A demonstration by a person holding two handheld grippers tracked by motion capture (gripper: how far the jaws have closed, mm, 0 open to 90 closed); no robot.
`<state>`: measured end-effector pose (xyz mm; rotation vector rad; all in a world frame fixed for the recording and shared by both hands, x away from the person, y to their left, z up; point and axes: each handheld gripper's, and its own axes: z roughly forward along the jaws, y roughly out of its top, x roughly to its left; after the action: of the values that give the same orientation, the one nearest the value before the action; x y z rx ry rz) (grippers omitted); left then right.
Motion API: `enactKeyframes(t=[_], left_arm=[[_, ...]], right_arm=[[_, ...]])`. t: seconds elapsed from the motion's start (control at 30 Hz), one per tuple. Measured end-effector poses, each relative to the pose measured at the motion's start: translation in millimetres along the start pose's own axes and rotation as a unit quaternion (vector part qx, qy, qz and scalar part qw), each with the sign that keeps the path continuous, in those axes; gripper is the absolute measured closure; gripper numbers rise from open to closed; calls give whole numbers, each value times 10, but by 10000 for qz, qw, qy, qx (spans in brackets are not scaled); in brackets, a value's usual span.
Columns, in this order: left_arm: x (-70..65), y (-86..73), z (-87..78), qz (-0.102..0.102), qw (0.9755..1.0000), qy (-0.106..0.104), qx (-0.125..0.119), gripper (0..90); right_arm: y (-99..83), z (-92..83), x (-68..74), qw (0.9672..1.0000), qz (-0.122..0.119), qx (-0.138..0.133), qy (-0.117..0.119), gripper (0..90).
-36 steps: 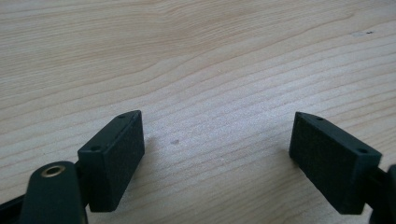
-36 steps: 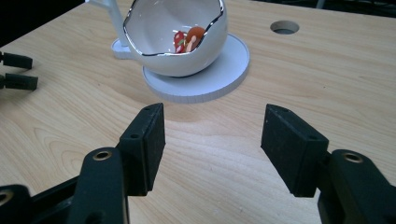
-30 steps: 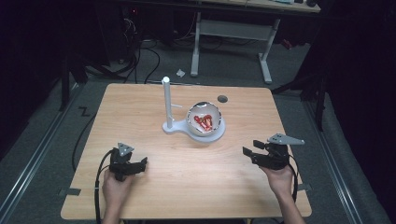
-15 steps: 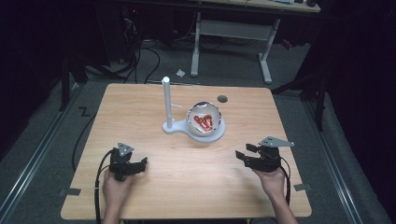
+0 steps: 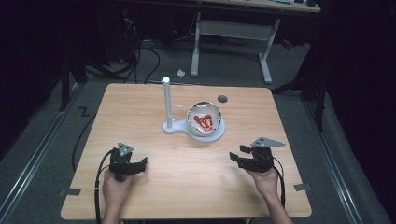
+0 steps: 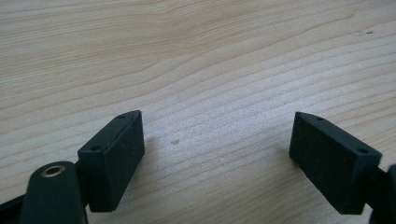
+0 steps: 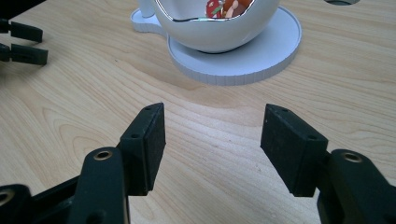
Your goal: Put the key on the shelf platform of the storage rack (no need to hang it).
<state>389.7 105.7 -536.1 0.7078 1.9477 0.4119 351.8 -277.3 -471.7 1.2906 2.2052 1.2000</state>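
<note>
While the left gripper (image 5: 135, 164) rests low over bare table (image 6: 196, 56), jaws spread and empty, the white bowl (image 7: 215, 23) of red pieces (image 5: 205, 121) sits on its stand (image 7: 261, 56) just ahead of the right gripper's (image 7: 212, 149) spread, empty jaws.

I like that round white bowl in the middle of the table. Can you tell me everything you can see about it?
The bowl is round, white and smooth, and looks shiny inside along its rim. It stands upright on the round end of a flat white base, beside a tall white post that rises from the same base. Small red pieces lie inside it; what they are is too small to tell. It sits near the middle of the wooden table. Both grippers are away from it, nearer the person.
</note>
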Motion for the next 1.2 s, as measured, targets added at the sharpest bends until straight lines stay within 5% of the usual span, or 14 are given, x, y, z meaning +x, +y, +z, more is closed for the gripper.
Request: enactKeyframes(t=[0.7, 1.2], left_arm=[[0, 0, 0, 0, 10000, -1, -1, 184], [1, 0, 0, 9, 10000, -3, -2, 184]], right_arm=[[-15, 266, 93, 9998, -101, 160, 2, 411], [-119, 402, 6, 9990, -99, 310, -300, 410]])
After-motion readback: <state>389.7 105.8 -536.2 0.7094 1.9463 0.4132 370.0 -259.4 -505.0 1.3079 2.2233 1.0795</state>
